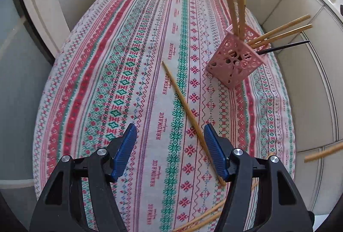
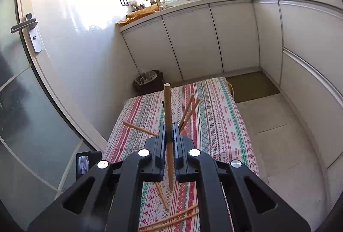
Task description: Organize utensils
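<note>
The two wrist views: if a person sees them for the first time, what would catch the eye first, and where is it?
Probably the pink cut-out holder first, standing far right on the patterned tablecloth, with wooden chopsticks fanning out of it. Next, the right gripper, shut on one upright chopstick. Last, the open left gripper, above a loose chopstick lying diagonally on the cloth.

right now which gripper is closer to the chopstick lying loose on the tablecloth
Left. The left gripper hangs open over the loose chopstick, one pad beside it. The right gripper is raised, shut on another chopstick.
</note>
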The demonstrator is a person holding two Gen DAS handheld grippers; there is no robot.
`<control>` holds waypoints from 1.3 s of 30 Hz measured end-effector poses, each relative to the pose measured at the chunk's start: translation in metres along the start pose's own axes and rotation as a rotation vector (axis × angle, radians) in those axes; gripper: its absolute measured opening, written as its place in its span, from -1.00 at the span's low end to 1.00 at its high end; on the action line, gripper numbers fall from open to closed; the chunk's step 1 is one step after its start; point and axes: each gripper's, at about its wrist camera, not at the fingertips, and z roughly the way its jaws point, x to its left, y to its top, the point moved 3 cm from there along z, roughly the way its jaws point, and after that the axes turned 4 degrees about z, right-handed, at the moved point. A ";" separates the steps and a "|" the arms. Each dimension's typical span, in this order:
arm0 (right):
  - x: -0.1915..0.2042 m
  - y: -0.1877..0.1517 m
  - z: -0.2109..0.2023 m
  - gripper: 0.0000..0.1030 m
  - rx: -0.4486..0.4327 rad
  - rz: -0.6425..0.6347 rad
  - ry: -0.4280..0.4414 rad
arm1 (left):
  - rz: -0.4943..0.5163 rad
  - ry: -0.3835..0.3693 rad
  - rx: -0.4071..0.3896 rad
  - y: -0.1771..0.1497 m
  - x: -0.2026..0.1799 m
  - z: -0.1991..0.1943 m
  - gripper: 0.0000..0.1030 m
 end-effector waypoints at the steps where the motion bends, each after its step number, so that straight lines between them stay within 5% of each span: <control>1: -0.003 0.000 0.002 -0.88 0.006 -0.001 -0.004 | -0.014 0.016 -0.001 0.006 -0.004 0.007 0.20; 6: -0.016 0.003 0.010 -0.88 0.028 -0.007 -0.022 | -0.098 0.132 0.067 0.048 -0.014 0.052 0.46; 9: -0.026 0.005 0.015 -0.88 0.046 -0.005 -0.034 | -0.113 0.151 0.186 0.046 -0.013 0.087 0.27; 11: -0.031 0.006 0.017 -0.88 0.059 0.001 -0.030 | 0.011 0.185 0.111 0.039 -0.026 0.085 -0.05; 13: -0.036 0.007 0.017 -0.88 0.065 0.007 -0.027 | 0.047 0.151 0.076 0.027 -0.027 0.079 -0.62; 15: -0.039 0.006 0.019 -0.88 0.077 0.021 -0.020 | 0.031 0.087 0.069 0.016 -0.018 0.072 -0.84; 17: -0.040 0.004 0.020 -0.88 0.096 0.036 -0.005 | 0.006 0.008 0.009 0.009 -0.007 0.054 -0.88; 27: -0.034 -0.004 0.016 -0.87 0.110 0.036 -0.012 | 0.093 -0.129 -0.347 -0.002 -0.001 -0.097 -0.89; 32: -0.030 -0.004 0.012 -0.87 0.101 0.051 -0.004 | 0.130 -0.178 -0.509 0.017 -0.029 -0.160 -0.89; 39: -0.025 0.018 0.006 -0.87 0.056 0.063 0.007 | 0.223 -0.205 -0.618 0.072 -0.078 -0.196 -0.89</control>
